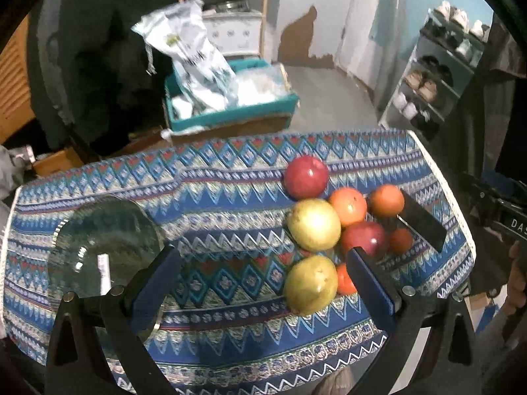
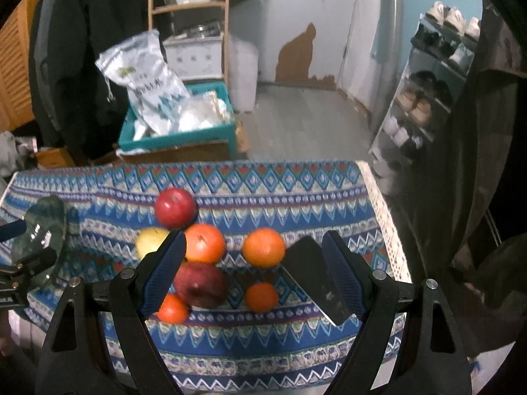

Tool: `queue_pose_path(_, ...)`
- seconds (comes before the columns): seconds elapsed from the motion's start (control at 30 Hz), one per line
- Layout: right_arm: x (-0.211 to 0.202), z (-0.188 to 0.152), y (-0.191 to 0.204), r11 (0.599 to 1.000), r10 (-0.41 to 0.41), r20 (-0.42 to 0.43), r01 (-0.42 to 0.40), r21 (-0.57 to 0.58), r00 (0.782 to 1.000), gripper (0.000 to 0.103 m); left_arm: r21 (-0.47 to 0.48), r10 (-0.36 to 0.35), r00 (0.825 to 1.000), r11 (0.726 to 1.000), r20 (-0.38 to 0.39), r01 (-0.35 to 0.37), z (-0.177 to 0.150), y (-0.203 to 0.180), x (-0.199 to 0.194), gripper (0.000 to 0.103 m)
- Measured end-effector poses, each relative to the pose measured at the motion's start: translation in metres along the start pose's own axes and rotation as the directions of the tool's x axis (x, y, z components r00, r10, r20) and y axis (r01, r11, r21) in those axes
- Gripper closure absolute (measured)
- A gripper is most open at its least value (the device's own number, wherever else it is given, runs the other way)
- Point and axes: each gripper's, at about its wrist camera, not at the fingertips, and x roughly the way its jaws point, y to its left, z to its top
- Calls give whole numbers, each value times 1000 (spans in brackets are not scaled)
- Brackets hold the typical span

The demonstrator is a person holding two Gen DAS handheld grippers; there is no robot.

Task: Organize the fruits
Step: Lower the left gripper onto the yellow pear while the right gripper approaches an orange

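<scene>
Fruit lies in a cluster on the patterned tablecloth [image 1: 230, 197]. In the left wrist view I see a red apple [image 1: 306, 176], a yellow pear [image 1: 313, 224], a second pear [image 1: 310, 284], oranges [image 1: 348, 206] [image 1: 387, 200] and a dark red apple [image 1: 364, 238]. A clear glass bowl [image 1: 105, 247] stands at the left. My left gripper [image 1: 263, 283] is open and empty above the cloth, beside the near pear. My right gripper [image 2: 253, 270] is open and empty over the dark red apple [image 2: 201, 284], the oranges [image 2: 204, 243] [image 2: 264, 247] and a small orange [image 2: 262, 297].
A black phone-like slab [image 2: 316, 279] lies on the cloth right of the fruit, also in the left wrist view [image 1: 423, 222]. Behind the table stand a teal crate with plastic bags [image 1: 230, 98], a wooden shelf [image 2: 187, 10] and a shoe rack [image 1: 438, 72].
</scene>
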Motion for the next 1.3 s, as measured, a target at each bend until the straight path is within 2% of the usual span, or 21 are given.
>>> queue_pose_path(0.33,50,-28,-19,999,22,-164,-15,43,986,20,63,4,997,998,-83,1,-14,-16,42,2)
queue_pose_path(0.73,103,-59,-23,999,38,-335,-32,24,942,20,58,-31,985,997,-171,41,-26,-24,73,5)
queue_pose_path(0.9,122,-68,-22,1000,28,-376,-31,-2,926,23,39,-49,979,998,-198,58,-28,-25,84,6)
queue_pose_path(1.0,130,-71,-19,999,36,-392,-43,-8,919,25,31,-71,973,996,-219,80,-31,-26,90,12)
queue_pose_path(1.3,153,-78,-12,997,70,-421,-80,-8,905,35,35,-107,961,992,-255,119,-35,-36,107,12)
